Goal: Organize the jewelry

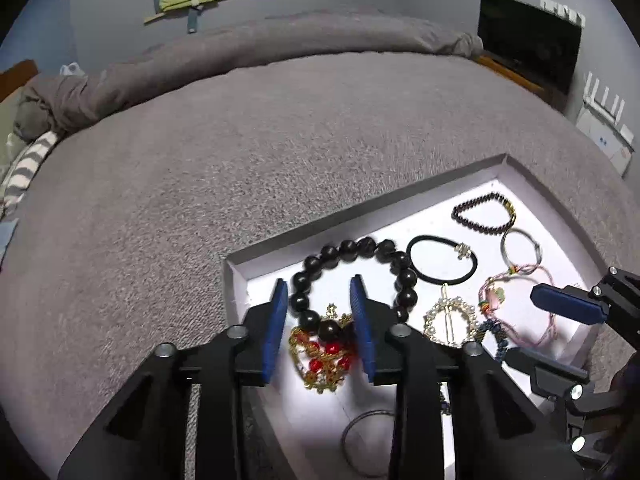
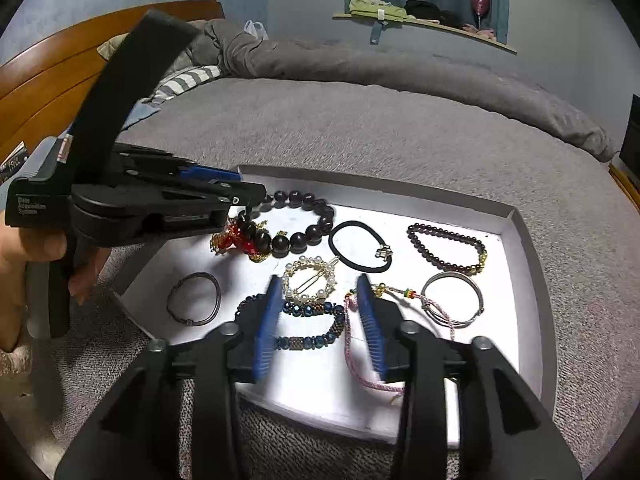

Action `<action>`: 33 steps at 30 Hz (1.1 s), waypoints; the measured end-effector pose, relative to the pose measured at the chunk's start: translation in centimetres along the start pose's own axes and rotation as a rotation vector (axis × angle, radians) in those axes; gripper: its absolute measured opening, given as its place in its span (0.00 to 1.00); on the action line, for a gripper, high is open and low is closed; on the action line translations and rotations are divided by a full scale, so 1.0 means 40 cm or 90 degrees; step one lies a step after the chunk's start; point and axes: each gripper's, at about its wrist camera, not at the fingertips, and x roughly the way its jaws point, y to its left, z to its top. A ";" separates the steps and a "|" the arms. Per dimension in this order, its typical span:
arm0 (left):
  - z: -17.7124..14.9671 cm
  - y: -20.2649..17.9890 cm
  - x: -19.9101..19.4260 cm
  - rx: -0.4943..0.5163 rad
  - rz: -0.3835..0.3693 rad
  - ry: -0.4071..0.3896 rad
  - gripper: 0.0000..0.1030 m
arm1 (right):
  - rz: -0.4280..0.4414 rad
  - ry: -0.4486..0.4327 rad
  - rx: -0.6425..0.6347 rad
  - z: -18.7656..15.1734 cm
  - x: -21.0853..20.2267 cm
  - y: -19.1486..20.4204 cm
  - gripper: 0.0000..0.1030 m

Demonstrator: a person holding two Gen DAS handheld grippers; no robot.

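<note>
A white shallow box (image 1: 360, 204) (image 2: 524, 240) lies on the grey bed and holds several pieces of jewelry. My left gripper (image 1: 320, 320) is open over the box's left end, its jaws on either side of a big black bead bracelet (image 1: 400, 268) (image 2: 312, 232) and a gold and red ornament (image 1: 324, 360) (image 2: 240, 240). My right gripper (image 2: 320, 320) is open above a blue beaded bracelet (image 2: 312, 340) and a pink cord bracelet (image 2: 352, 344) (image 1: 520, 280). A pearl hair clip (image 2: 308, 278) (image 1: 450, 318) lies just ahead. Neither gripper holds anything.
Also in the box are a black hair tie (image 2: 360, 246) (image 1: 442, 258), a dark red bead bracelet (image 2: 448, 248) (image 1: 482, 212), a silver bangle (image 2: 452, 300) (image 1: 520, 248) and a dark metal bangle (image 2: 194, 300) (image 1: 360, 440). A rolled grey duvet (image 1: 240, 52) lies at the bed's far side.
</note>
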 end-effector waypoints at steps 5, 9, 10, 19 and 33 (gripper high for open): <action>-0.013 -0.009 -0.062 -0.002 0.009 -0.028 0.34 | -0.013 -0.013 0.007 -0.018 -0.048 -0.012 0.43; -0.037 -0.032 -0.115 0.002 0.012 -0.047 0.44 | -0.023 -0.014 0.014 -0.025 -0.071 -0.026 0.43; -0.045 -0.041 -0.127 0.004 0.014 -0.052 0.50 | -0.025 -0.016 0.016 -0.030 -0.079 -0.029 0.44; -0.153 -0.111 -0.235 0.003 0.022 -0.087 0.82 | -0.049 -0.034 0.029 -0.091 -0.158 -0.045 0.75; -0.308 -0.149 -0.247 -0.070 0.057 -0.104 0.92 | -0.119 -0.024 0.067 -0.204 -0.190 -0.115 0.95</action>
